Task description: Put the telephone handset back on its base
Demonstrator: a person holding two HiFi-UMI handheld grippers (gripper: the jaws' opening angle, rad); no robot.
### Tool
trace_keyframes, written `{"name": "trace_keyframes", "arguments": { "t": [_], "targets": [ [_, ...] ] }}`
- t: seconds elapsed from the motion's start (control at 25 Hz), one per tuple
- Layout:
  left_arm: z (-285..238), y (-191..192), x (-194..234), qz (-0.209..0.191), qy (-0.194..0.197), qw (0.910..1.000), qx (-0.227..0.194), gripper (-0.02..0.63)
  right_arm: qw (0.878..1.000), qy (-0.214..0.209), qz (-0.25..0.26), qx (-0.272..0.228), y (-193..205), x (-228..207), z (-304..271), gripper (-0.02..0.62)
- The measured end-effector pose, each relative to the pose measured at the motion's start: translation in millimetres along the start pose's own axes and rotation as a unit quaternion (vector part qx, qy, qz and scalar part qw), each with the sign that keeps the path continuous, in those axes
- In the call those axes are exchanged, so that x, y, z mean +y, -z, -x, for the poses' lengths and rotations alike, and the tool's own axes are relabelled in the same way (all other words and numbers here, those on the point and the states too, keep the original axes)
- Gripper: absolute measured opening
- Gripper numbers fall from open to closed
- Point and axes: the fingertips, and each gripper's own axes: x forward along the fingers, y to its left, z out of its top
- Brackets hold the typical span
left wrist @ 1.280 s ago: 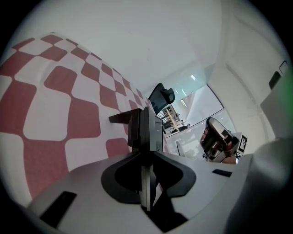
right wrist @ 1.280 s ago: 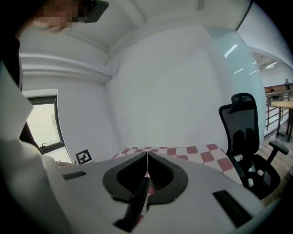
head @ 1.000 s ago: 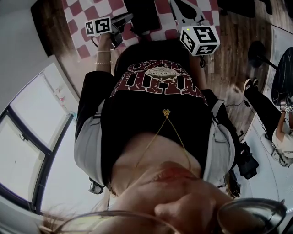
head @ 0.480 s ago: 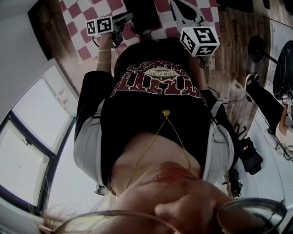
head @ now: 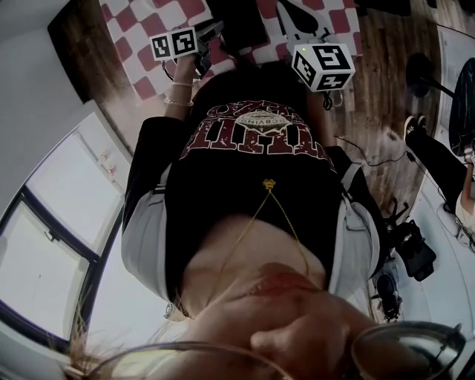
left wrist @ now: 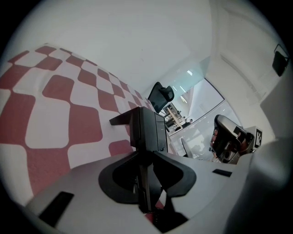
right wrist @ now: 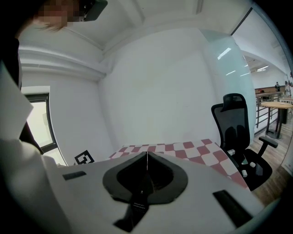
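Note:
My left gripper (left wrist: 145, 153) is shut on a black boxy piece (left wrist: 146, 128) that sticks out past its jaws over the red-and-white checked cloth (left wrist: 59, 105); it looks like the telephone handset end-on. In the head view the left marker cube (head: 174, 43) and the right marker cube (head: 323, 65) sit at the top, with a dark flat object (head: 237, 22) on the cloth between them; I cannot tell if it is the base. My right gripper (right wrist: 146, 155) is shut with nothing in it, held above the cloth (right wrist: 183, 148).
The person's black shirt fills most of the head view. A black office chair (right wrist: 238, 132) stands at the table's right. Wooden floor (head: 378, 89), dark bags (head: 412, 249) and another person's leg (head: 438, 163) lie at the right, a window (head: 59, 215) at the left.
The head view has shifted a little, so the left marker cube sits slightly further right in the picture. Both grippers look otherwise unmoved.

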Motion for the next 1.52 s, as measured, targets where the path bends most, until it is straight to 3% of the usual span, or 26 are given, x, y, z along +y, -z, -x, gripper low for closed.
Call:
{"name": "trace_keyframes", "arguments": {
  "t": [0.6, 1.24, 1.52],
  "targets": [
    [15.0, -6.0, -3.2, -0.104, -0.059, 0.9928, 0.010, 0.100, 1.000, 0.030, -0.005, -0.004, 8.8, 9.4, 8.2, 0.020],
    [11.8, -5.9, -34.1, -0.154, -0.019, 0.9878, 0.014, 0.097, 1.000, 0.018, -0.001, 0.012, 17.0, 18.9, -3.9, 0.020],
    [11.7, -14.4, -55.2, -0.184, -0.005, 0.9828, 0.017, 0.060, 1.000, 0.015, 0.002, 0.014, 17.0, 21.4, -6.7, 0.020]
  ]
}}
